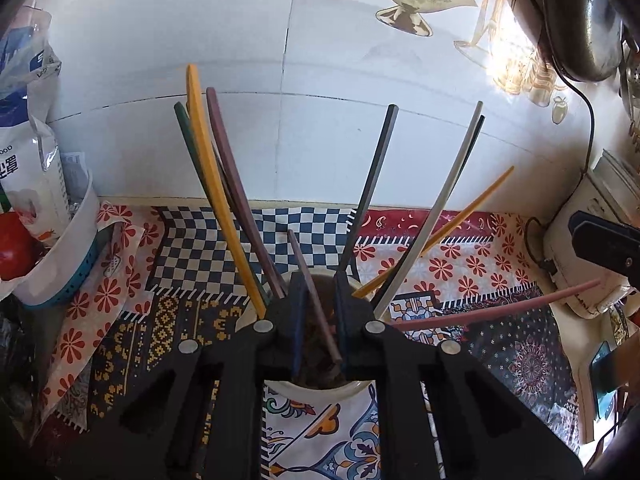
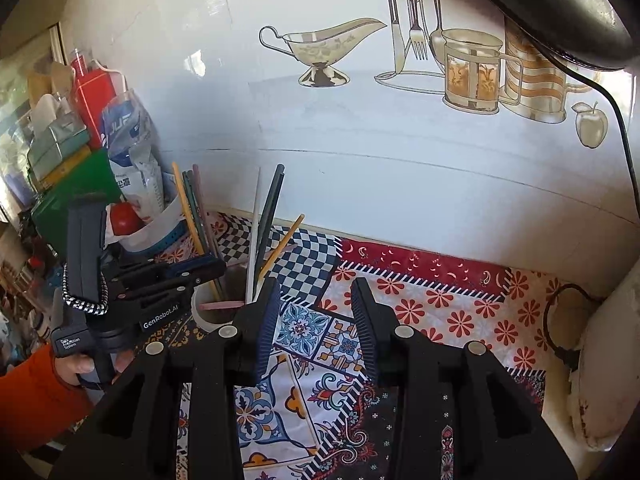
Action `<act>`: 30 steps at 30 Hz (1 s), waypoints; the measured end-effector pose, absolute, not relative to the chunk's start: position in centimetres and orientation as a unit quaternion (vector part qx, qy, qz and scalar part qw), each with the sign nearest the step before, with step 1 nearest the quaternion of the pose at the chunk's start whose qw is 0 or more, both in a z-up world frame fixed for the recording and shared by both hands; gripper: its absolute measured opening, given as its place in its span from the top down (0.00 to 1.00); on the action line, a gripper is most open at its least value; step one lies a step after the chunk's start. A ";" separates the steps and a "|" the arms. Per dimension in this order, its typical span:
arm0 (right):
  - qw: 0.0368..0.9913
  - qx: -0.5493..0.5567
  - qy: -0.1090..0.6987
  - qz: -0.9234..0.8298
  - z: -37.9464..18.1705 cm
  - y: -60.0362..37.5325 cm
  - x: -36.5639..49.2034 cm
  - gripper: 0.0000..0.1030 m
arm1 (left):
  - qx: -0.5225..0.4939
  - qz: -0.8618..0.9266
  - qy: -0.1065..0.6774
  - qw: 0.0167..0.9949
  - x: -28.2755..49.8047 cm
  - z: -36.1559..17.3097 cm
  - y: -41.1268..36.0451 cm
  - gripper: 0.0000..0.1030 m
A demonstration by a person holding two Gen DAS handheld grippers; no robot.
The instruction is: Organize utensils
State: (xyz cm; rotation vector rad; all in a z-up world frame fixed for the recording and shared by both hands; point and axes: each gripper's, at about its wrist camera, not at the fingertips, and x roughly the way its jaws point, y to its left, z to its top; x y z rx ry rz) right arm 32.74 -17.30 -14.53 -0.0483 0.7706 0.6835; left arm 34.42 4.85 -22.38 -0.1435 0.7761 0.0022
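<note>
A round white cup [image 1: 316, 394] holds several coloured chopsticks that fan out: yellow [image 1: 208, 184], purple, green, black [image 1: 372, 188], grey, orange and pink [image 1: 500, 308]. My left gripper [image 1: 318, 280] hangs right over the cup's mouth, its jaws a little apart. A maroon chopstick [image 1: 312, 292] stands loose between the fingers, leaning into the cup. In the right wrist view the cup [image 2: 212, 320] and the left gripper [image 2: 208, 266] are at the left. My right gripper [image 2: 316, 286] is open and empty above the patterned cloth.
A patterned cloth [image 2: 420, 304] covers the counter against a white tiled wall. A white tub with bags and a red item [image 1: 60, 256] stands at the left. A white appliance with a black cord [image 2: 600, 360] sits at the right. A dark pan [image 2: 560, 4] hangs above.
</note>
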 end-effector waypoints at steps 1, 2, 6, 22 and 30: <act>0.870 -0.023 0.368 0.328 -14.5 -17.2 32.7 0.67 | -0.069 0.006 0.377 0.924 34.4 -22.4 5.0 0.91; 0.870 -0.023 0.367 0.329 -14.5 -17.1 32.7 0.67 | -0.070 0.009 0.376 0.924 34.3 -22.4 5.1 0.92; 0.869 -0.022 0.366 0.331 -14.4 -17.0 32.6 0.67 | -0.092 0.004 0.370 0.924 34.2 -22.0 5.9 0.97; 0.871 -0.022 0.354 0.339 -13.4 -17.0 31.5 0.67 | -0.082 -0.002 0.288 0.954 32.3 -11.7 5.7 0.98; 0.876 -0.012 0.338 0.343 -12.2 -17.8 30.8 0.67 | -0.060 0.009 0.253 0.965 31.2 -6.8 5.3 0.98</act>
